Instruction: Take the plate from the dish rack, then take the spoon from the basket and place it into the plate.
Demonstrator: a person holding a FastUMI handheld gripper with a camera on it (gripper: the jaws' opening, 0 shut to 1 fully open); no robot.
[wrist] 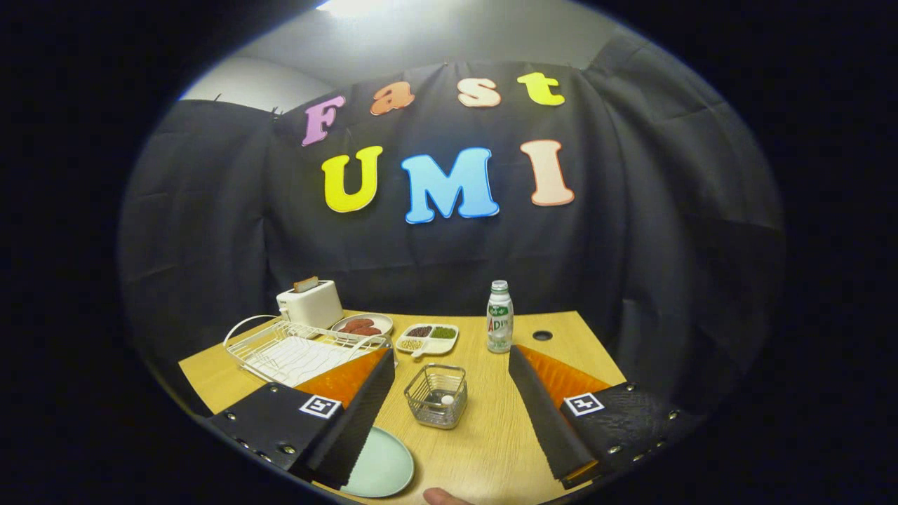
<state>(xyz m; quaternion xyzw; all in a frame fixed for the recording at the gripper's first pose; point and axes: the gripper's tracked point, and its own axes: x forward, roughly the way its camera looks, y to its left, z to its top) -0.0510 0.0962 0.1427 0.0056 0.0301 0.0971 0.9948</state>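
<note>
My gripper is open, its fingers spread wide above the wooden table with nothing between them. Just ahead, between the fingers, stands a small wire basket with the spoon's white end showing inside. A pale green plate lies flat on the table near my left finger, partly hidden under it. The white wire dish rack sits beyond the left finger, with no plate in it.
Behind the rack stand a white toaster and a plate of sausages. A divided dish of beans and a small bottle stand beyond the basket. A cable hole is at the back right. A fingertip shows at the near table edge.
</note>
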